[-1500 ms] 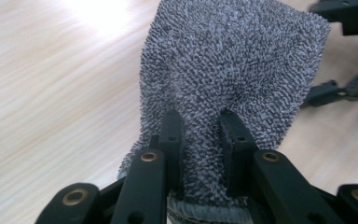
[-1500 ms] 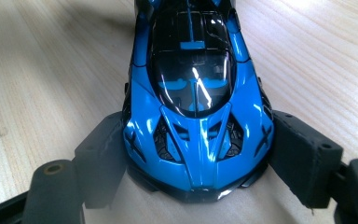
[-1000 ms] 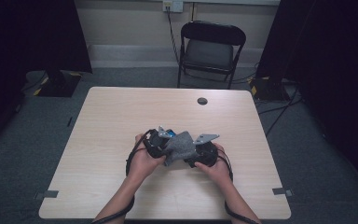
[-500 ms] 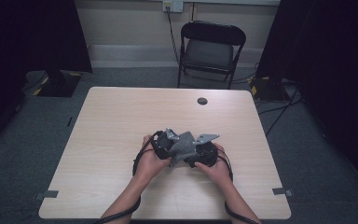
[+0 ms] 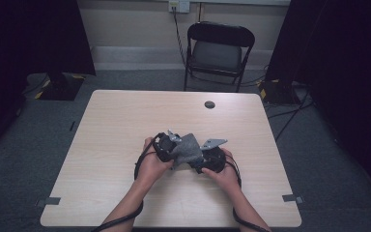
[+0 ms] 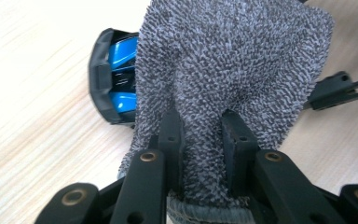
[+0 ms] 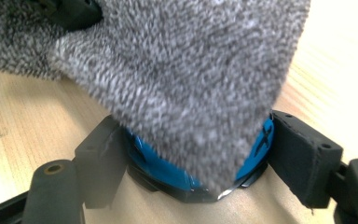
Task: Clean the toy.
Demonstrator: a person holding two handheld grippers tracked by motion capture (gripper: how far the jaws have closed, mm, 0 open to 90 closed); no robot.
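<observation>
A grey fuzzy cloth hangs between both hands over the middle of the table. My left gripper is shut on the cloth, pinching a fold near its hemmed edge. Under the cloth lies a glossy blue object in a black frame. My right gripper holds that blue object, one jaw pressed on each side. The cloth drapes over the object's top and hides most of it. In the high view the left gripper and right gripper sit close together.
A small black round cap sits in the tabletop near the far edge. A black folding chair stands behind the table. Grey tape marks lie at the front corners. Cables trail from both grippers off the front edge.
The left hand has shifted the cloth slightly to the right over the blue object, covering a blue patch that showed a second ago. The right hand has stayed put.
</observation>
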